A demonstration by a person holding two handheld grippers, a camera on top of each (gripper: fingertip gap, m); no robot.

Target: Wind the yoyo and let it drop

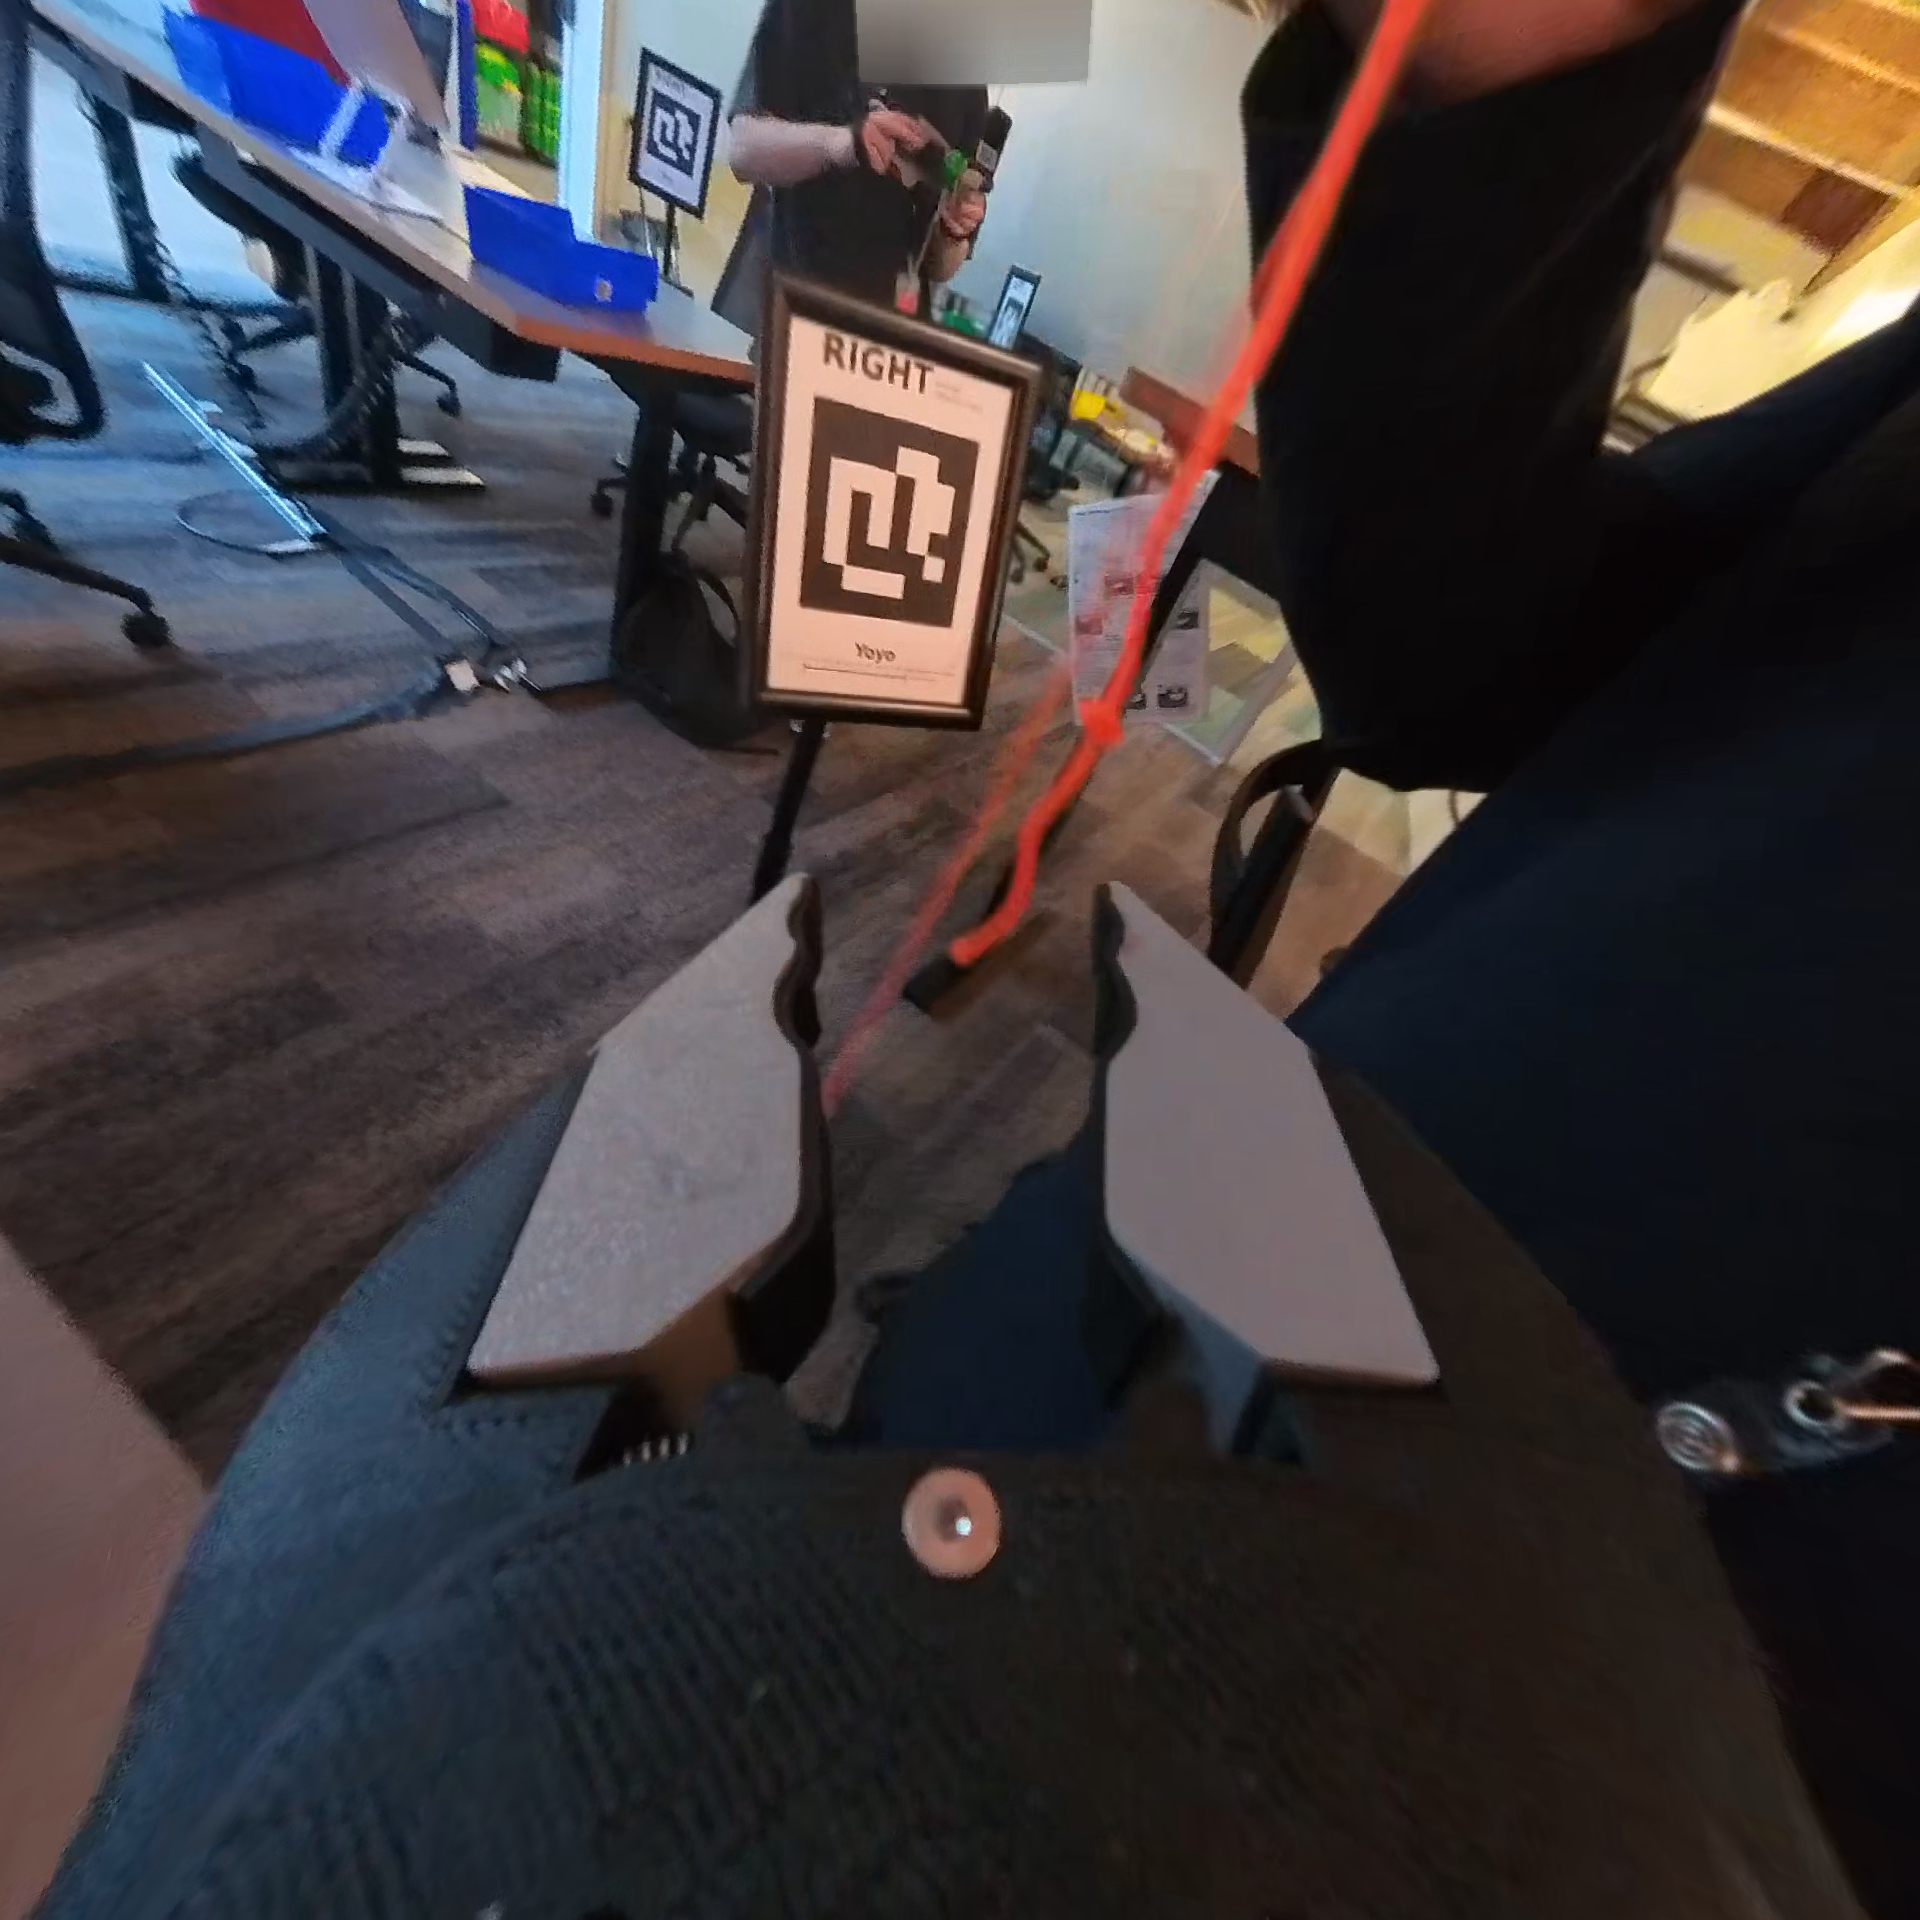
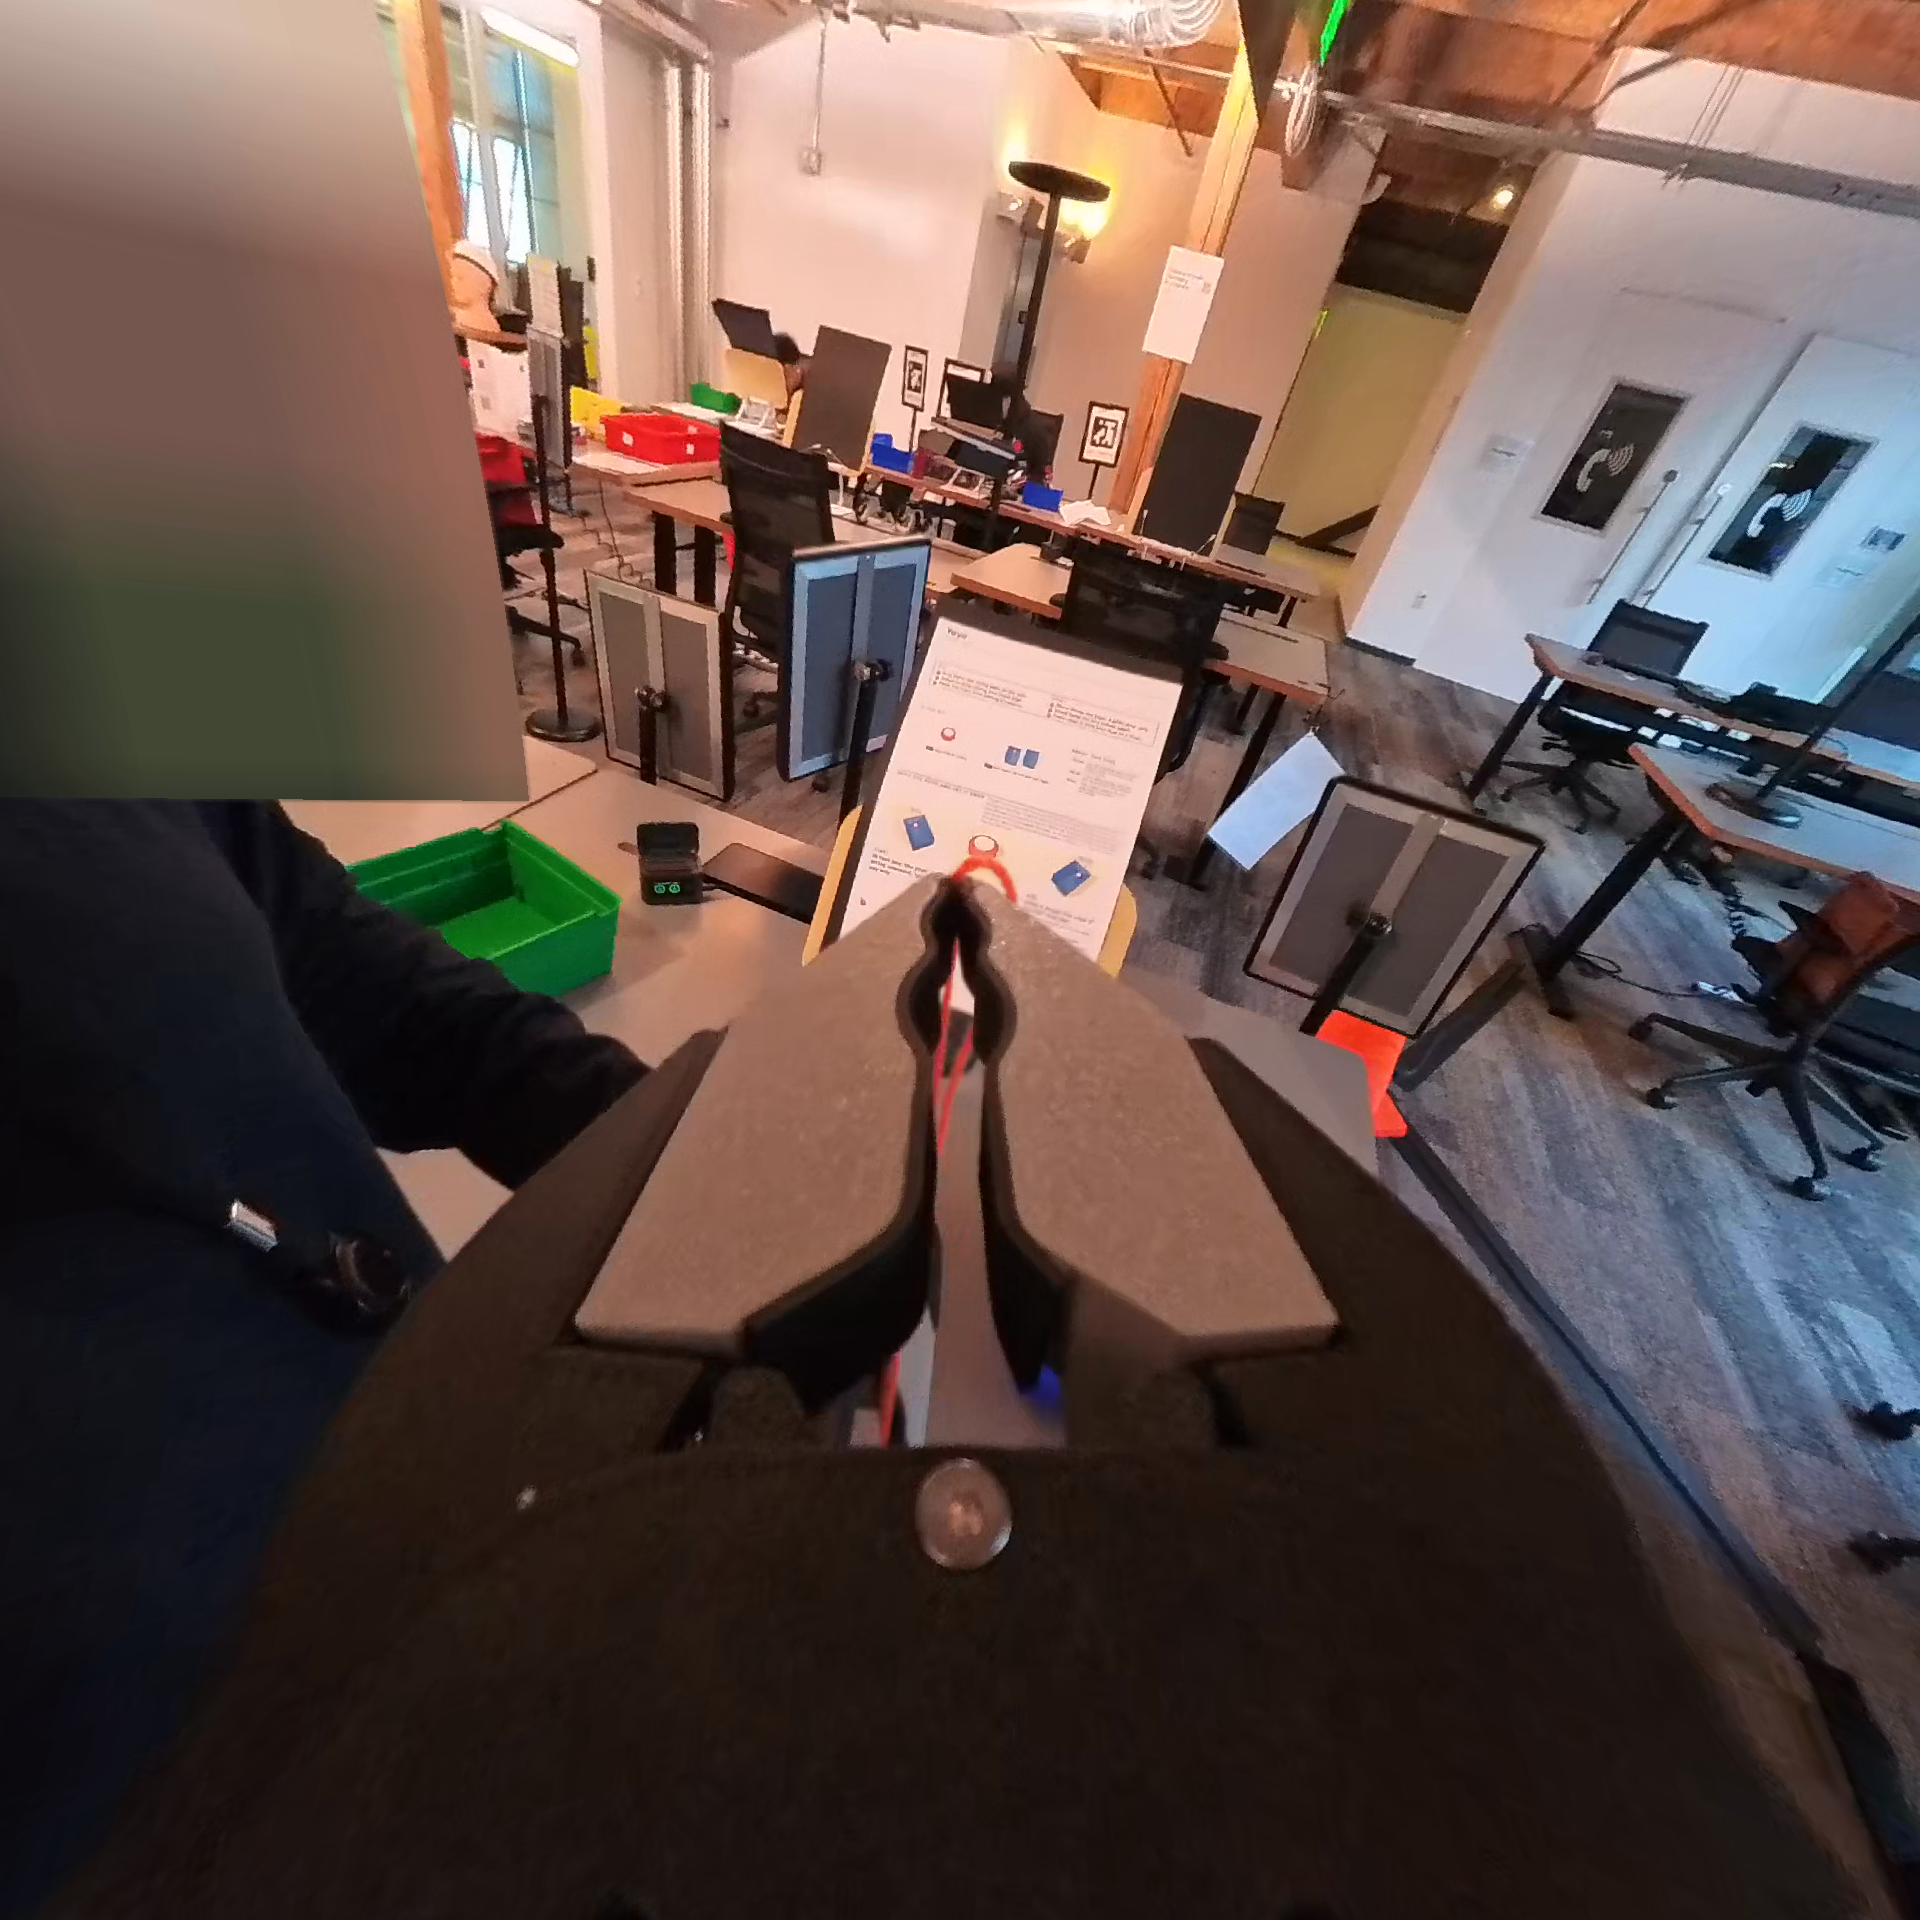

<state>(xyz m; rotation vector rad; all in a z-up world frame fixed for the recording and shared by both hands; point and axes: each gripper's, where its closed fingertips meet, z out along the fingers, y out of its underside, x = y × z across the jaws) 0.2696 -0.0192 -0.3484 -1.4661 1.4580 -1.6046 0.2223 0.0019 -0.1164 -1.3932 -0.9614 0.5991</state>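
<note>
Up high, the right gripper (image 2: pixel 958 891) points out level over the grey table (image 2: pixel 675 966), its two fingers pressed together at the tips on the red yoyo string (image 2: pixel 992 868). A small loop of that string pokes out past the tips, and more of it drops down through the slit between the fingers.

Lower down, the left gripper (image 1: pixel 956 904) is tilted toward the wood-pattern floor (image 1: pixel 312 883), its jaws spread wide and gripping nothing. The string (image 1: pixel 1226 395) comes slanting down from the upper right across this view, passes a knot, and its loose end dangles in the gap between the open fingers without either pad touching it. A blurred second strand runs close along the left finger (image 1: pixel 727 1039).

I cannot see the yoyo body itself from either side. A framed marker sign (image 1: pixel 883 509) stands on a post just beyond the left gripper, and a green bin (image 2: pixel 499 904) sits on the table.
</note>
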